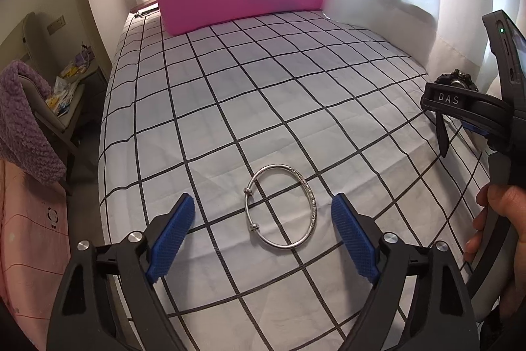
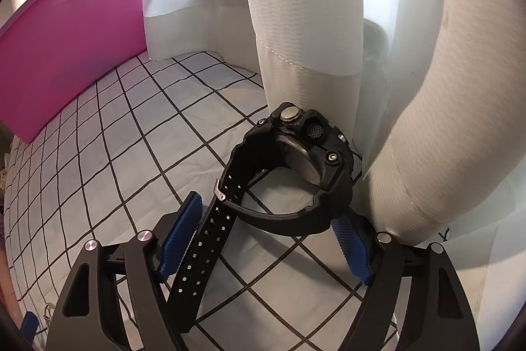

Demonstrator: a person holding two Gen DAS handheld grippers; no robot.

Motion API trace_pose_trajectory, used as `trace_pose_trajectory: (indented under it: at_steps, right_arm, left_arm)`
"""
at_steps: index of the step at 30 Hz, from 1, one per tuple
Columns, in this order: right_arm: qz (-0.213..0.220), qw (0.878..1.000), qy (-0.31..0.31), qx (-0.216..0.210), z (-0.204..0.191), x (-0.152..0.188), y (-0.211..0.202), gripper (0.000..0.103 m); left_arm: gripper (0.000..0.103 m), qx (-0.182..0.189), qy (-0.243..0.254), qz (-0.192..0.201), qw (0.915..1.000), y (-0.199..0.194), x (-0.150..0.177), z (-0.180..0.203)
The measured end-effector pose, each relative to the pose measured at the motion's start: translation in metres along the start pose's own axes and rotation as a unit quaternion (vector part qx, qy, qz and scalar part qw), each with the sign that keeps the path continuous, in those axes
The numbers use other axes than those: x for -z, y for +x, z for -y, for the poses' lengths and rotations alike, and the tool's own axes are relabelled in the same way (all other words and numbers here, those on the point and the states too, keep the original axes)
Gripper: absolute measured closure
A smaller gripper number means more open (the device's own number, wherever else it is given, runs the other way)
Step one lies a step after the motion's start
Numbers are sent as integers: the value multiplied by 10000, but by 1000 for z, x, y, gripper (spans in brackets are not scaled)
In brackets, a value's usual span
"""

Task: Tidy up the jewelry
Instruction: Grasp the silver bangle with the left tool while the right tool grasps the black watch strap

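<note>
The silver bangle (image 1: 281, 207) lies flat on the checked bed sheet (image 1: 230, 87), centred between the left gripper (image 1: 263, 232) and its open, empty jaws. Thin, stiff and slippery, it is best pinched across its rim. The right gripper (image 2: 266, 236) straddles a black watch (image 2: 296, 166), not yet clamped.

Shiny silver metal bangle (image 1: 281, 207), matt black rubbery watch (image 2: 292, 166), smooth checked cloth sheet (image 1: 230, 81).

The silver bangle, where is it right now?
In the left wrist view the silver bangle lies flat on the checked bedsheet, low in the middle, between the open pads of the left hand-held gripper, which do not touch it.
</note>
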State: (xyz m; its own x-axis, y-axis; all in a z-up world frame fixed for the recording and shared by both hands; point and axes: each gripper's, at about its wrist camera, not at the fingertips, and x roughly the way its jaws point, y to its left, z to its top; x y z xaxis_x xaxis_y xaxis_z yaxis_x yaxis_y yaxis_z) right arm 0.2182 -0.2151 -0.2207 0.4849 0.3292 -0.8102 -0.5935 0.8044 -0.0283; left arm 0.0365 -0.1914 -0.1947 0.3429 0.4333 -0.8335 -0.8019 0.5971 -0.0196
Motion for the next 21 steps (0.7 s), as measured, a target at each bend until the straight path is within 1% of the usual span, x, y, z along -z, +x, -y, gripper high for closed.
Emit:
trace_pose_trajectory:
  at_steps: [1,2,3,4,5,7,9,11,12,13,14,15,17,21]
  right_arm:
    - [17,10000,-8,-16,3,2,-3,36]
    - [36,10000,-18,-35,3,2,-4,39]
    - [71,10000,-28,-27,4,2,-6,46]
    - [61,9999,-14,-97,6,2,-7,46]
    - [66,9999,-2,-121,6,2,-7,46]
    - [75,9998,-22,-157,7,3,-9,47]
    - [109,9997,-43,-200,6,5,-11,47]
    - [153,9996,-68,-230,6,9,-16,48]
    - [154,9994,-82,-299,5,11,-17,61]
    - [209,9994,-119,-241,4,14,-22,73]
    - [245,9993,-187,-202,2,15,-25,79]
    - [238,9992,-265,-173,-1,16,-25,88]
    - [200,9990,-314,-249,-3,18,-26,91]
    - [147,9989,-301,-340,-3,20,-23,92]
  left_arm:
    - [33,27,55,40,10000,-2,2,1]
    - [37,70,67,55,9999,-4,3,2]
    - [44,126,96,69,9999,-5,3,3]
    - [59,173,139,97,9997,-6,3,4]
    - [61,191,175,105,9996,-7,2,5]
    - [62,295,104,95,9995,-6,0,2]
    - [62,277,129,120,9995,-5,-1,0]
    - [62,333,53,139,9993,-4,-3,-7]
    - [62,328,25,148,9993,-4,-3,-9]
    - [62,331,15,163,9993,-5,-3,-11]
    - [62,330,3,175,9993,-5,-3,-13]
    - [62,323,-1,192,9993,-6,-4,-15]
    - [62,354,-25,234,9991,-9,-5,-19]
    - [62,342,-47,292,9990,-13,-7,-24]
